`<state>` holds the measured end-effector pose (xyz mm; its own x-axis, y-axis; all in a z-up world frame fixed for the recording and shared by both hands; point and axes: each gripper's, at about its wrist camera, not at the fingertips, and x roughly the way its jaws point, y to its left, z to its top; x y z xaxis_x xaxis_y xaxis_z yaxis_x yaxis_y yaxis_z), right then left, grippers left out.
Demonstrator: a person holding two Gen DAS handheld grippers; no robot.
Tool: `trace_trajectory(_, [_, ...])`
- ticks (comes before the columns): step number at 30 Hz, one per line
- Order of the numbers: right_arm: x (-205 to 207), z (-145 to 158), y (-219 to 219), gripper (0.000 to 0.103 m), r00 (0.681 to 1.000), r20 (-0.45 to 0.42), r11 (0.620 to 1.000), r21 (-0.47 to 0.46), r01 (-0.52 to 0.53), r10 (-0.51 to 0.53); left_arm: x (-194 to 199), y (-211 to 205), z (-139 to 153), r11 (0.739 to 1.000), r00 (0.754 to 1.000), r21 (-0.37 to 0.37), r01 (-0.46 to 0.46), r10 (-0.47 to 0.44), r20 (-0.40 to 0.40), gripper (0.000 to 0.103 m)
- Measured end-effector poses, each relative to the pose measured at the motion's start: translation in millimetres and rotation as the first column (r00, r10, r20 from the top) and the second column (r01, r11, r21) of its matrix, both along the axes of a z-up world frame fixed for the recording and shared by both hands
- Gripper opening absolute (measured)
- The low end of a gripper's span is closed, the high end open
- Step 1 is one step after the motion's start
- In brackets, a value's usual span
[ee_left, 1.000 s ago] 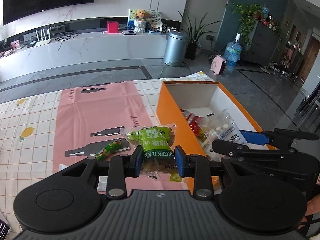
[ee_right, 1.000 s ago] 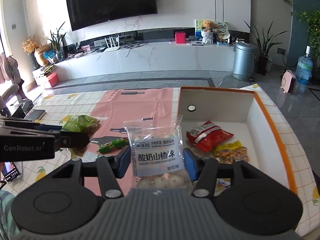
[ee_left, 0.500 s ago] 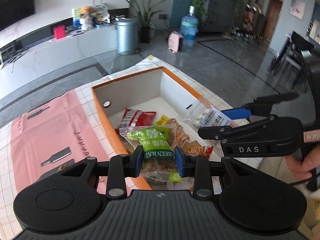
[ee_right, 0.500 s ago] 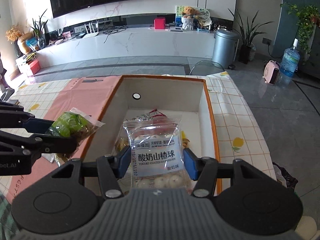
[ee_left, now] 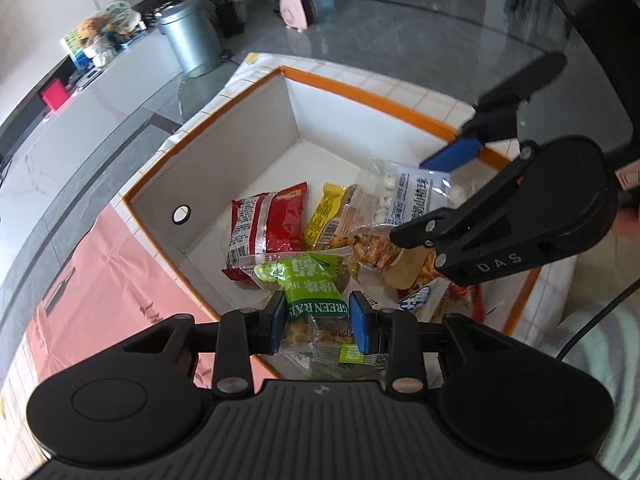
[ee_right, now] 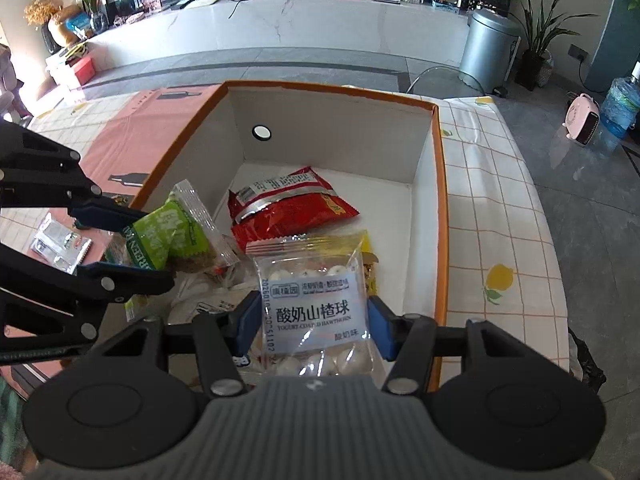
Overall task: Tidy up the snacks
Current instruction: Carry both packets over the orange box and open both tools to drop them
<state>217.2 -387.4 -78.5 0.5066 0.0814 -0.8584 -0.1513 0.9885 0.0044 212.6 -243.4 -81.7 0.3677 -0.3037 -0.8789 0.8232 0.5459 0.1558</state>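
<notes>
My left gripper is shut on a green raisin packet and holds it over the near end of the orange box. My right gripper is shut on a clear bag of yogurt hawthorn balls, above the box. In the right wrist view the left gripper and green packet are at the box's left rim. In the left wrist view the right gripper and its bag hang over the box's right side. A red packet and a yellow packet lie inside.
Several more snack packets lie in the box's near end. Silver packets lie on the pink cloth left of the box. The table has a checked cover. A grey bin stands on the floor beyond.
Both grippers have moved forward and lower over the orange box, still holding their packets. The box interior now fills both views.
</notes>
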Motion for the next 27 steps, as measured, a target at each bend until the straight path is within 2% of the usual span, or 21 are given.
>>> trace_trajectory(9, [18.0,-15.9,1.8,0.056,0.996,-0.047,0.996,-0.056,-0.075,0.073,22.0,-19.3,-21.5,0.995,0.998,0.090,0.053,-0.050,-0.035,0.038])
trace_trajectory(20, [24.7,-25.2,14.5,0.060,0.984,-0.079,0.976,-0.131,-0.171,0.162,30.4,-24.6,-36.8,0.995,0.998,0.091,0.034,-0.029,-0.062,0.039])
trace_trajectory(23, [24.2,-26.4,17.0,0.061,0.981,-0.087,0.970,-0.158,-0.185,0.173,28.9,-23.1,-36.8,0.997,0.999,0.072,0.030,-0.027,-0.041,0.046])
trace_trajectory(25, [23.7,-25.3,16.6,0.062,0.981,-0.089,0.970,-0.162,-0.183,0.170,27.8,-21.3,-33.8,0.998,0.999,0.058,0.025,-0.022,-0.045,0.053])
trace_trajectory(27, [22.1,-21.2,15.9,0.064,0.983,-0.081,0.971,-0.158,-0.178,0.167,24.3,-17.4,-27.3,0.999,0.999,0.033,0.021,-0.020,-0.050,0.064])
